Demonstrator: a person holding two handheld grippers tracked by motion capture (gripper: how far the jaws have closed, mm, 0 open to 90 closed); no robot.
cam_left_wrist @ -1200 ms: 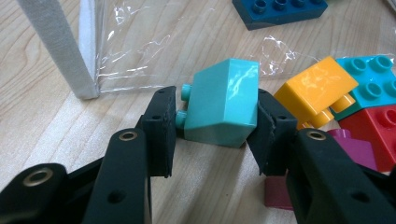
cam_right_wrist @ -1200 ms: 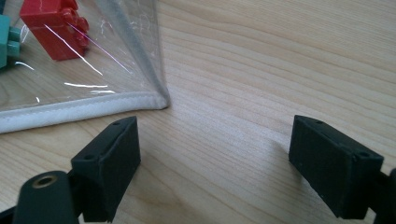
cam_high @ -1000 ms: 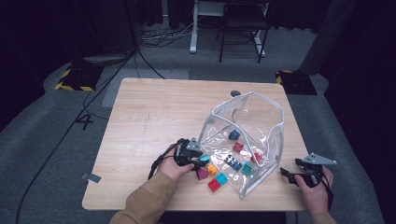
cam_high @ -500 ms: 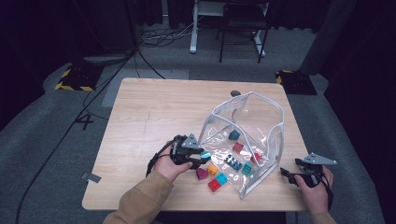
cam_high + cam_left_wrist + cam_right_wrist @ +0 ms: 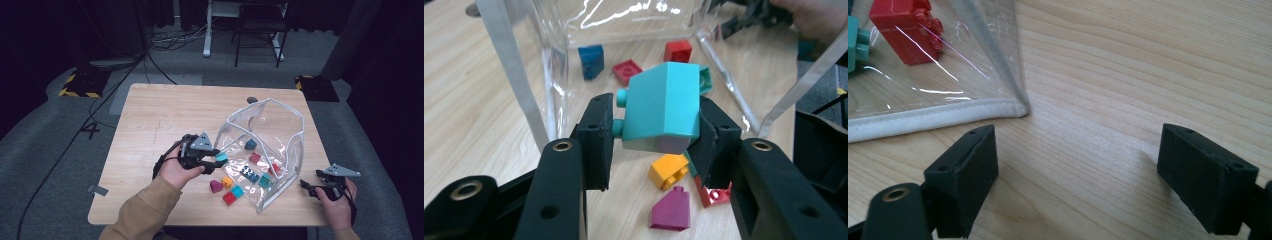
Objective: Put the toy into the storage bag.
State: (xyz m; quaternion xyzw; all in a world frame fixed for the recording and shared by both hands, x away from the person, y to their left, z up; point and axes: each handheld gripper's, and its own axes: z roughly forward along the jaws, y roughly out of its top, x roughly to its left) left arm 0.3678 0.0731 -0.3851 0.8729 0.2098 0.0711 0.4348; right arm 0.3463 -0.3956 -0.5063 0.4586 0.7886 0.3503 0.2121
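Left gripper clamps teal block, now lifted off the desk since a second ago, at frame centre by the bag mouth. Drop-in likely next. Right gripper idle, jaws wide.

My worktop: light wood, rectangular with rounded corners, grain running lengthwise, its far left half bare. Lying directly on it towards the near right, one clear plastic bag with a white-trimmed mouth, resting on its side and open towards me, its trimmed corner flat on the wood. Loose on the wood just outside that mouth: one magenta block, one orange block, one red block and one teal block, all close together.
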